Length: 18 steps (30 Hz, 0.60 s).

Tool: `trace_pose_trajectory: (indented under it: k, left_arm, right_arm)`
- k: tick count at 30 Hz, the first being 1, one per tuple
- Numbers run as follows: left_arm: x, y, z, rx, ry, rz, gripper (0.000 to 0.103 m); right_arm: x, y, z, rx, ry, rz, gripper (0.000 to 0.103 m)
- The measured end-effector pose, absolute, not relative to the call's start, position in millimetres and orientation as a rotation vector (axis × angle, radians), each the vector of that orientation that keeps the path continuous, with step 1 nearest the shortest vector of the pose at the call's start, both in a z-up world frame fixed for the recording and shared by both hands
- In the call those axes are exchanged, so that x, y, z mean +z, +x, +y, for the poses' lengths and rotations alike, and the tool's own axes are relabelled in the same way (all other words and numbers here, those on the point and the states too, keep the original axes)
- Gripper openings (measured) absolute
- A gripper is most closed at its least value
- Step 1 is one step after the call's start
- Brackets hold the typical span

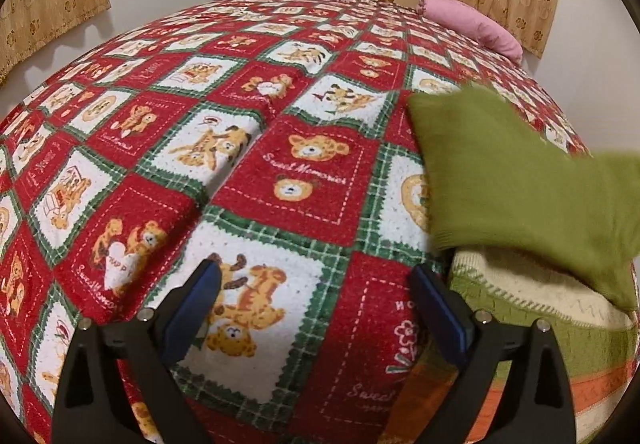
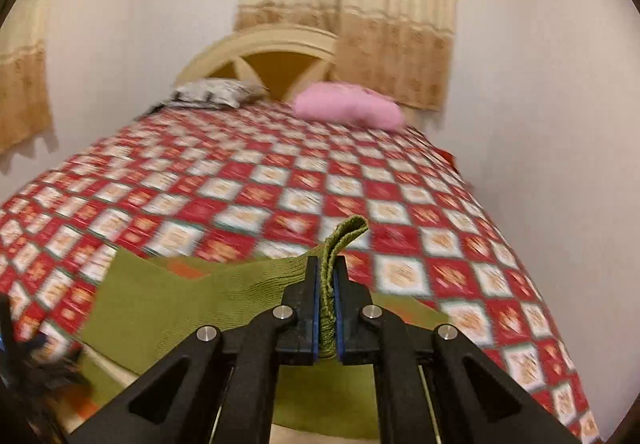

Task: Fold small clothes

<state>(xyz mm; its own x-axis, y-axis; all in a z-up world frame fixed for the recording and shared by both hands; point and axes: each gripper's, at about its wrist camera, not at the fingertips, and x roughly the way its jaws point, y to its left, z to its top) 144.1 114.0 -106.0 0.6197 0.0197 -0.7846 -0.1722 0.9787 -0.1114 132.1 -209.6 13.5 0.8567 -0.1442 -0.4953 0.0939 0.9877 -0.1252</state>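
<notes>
Right gripper [image 2: 325,284]: jaws pinched tight on a ribbed edge of the green sweater [image 2: 192,296], which trails down to its left.
Left gripper [image 1: 316,308]: jaws spread wide, holding nothing, above the bedspread [image 1: 304,172]; the sweater lies just to its right.
Progress: judged an early fold; a green flap is lifted, nothing looks finished.
Left view only: the cream and orange stripes [image 1: 580,396].
Right view only: the grip itself.

Left tool [image 1: 316,308] open above bedspread [image 1: 280,164]; green garment [image 1: 520,180] lifted at right.
</notes>
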Motion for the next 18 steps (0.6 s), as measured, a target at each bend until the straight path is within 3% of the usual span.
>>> trace_pose_trajectory:
  k: [6,10,18]
  left_arm:
    - [-106,144,112,0.117,-0.173,0.9,0.098]
    - [-106,144,112,0.117,-0.17,0.901,0.098]
    - [-101,141,113,0.116,-0.173,0.892,0.096]
  right_arm:
    - [-73,148,-265,-0.232,-0.068,0.733,0.005]
    - [-107,146,-291,-0.321,-0.025,0.847,0.016]
    - [-60,99,-322,-0.382,0.144,0.716,0.017]
